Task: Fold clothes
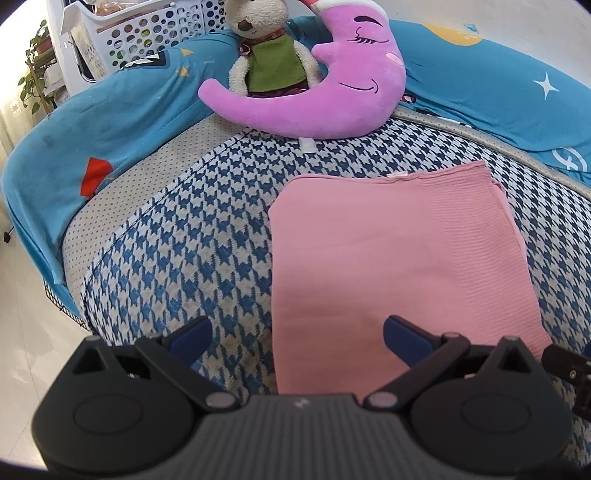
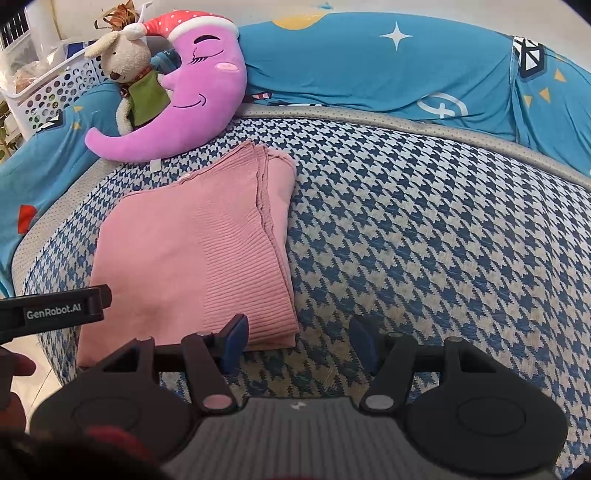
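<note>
The pink knit garment [image 2: 192, 251] lies already folded into a long rectangle on the houndstooth bed cover [image 2: 424, 229], its long axis running from the near edge of the bed away toward the purple moon pillow [image 2: 184, 99]. Its near short edge sits just ahead of both tools. The left gripper [image 1: 297, 334] hovers over the garment's near left corner, fingers [image 1: 400, 334] spread wide with nothing between them, one over the cloth and one over bare cover. The right gripper [image 2: 297, 341] hangs beside the garment's near right corner, fingers [image 2: 236, 338] likewise spread and empty, the inner one over the hem and the outer one over the cover. Both seem equally near, so a further fold would likely take that near edge up toward the pillow. Leaning on the pillow is a plush bear in a green vest [image 1: 267, 48]; behind run blue star-print bolsters [image 2: 388, 62], and left of the pillow stands a white perforated laundry basket [image 1: 147, 33] beside a potted plant [image 1: 35, 70].
</note>
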`<move>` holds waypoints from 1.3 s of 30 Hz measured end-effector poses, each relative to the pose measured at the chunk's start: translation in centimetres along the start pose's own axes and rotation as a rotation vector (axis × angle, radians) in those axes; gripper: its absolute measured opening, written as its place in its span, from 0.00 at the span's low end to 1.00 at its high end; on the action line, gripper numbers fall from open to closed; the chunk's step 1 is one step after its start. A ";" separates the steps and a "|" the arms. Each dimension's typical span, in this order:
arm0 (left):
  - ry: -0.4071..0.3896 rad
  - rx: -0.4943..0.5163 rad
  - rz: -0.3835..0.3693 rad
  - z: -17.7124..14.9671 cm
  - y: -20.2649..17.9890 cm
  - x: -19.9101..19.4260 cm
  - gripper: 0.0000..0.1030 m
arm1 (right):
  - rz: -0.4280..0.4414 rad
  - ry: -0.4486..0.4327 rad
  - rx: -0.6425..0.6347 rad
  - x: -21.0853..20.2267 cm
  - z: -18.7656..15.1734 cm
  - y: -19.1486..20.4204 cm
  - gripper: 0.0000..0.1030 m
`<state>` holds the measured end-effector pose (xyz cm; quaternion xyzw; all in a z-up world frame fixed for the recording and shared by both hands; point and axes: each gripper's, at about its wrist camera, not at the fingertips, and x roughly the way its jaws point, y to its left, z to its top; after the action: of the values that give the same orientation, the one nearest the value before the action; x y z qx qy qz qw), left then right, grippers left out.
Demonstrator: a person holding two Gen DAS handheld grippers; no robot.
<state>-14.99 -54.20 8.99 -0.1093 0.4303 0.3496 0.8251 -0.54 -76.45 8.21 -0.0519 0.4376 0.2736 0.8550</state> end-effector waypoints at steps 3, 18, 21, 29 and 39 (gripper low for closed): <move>-0.008 0.006 0.020 -0.2 0.1 0.0 1.00 | 0.000 0.001 -0.001 0.1 0.0 0.1 0.59; 0.011 0.016 0.044 -0.7 0.6 -0.3 1.00 | 0.006 -0.001 -0.026 0.6 -0.4 0.6 0.59; 0.010 0.006 0.039 -0.7 0.8 -0.5 1.00 | 0.009 -0.005 -0.021 0.6 -0.4 0.5 0.59; 0.001 0.019 0.042 -0.7 0.4 -0.8 1.00 | 0.010 -0.014 -0.010 0.2 -0.4 0.3 0.59; 0.002 0.038 0.054 -0.8 0.6 -0.8 1.00 | 0.014 -0.017 -0.015 0.1 -0.3 0.4 0.59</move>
<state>-16.20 -54.58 9.23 -0.0824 0.4403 0.3634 0.8169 -0.94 -76.18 7.96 -0.0530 0.4284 0.2835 0.8563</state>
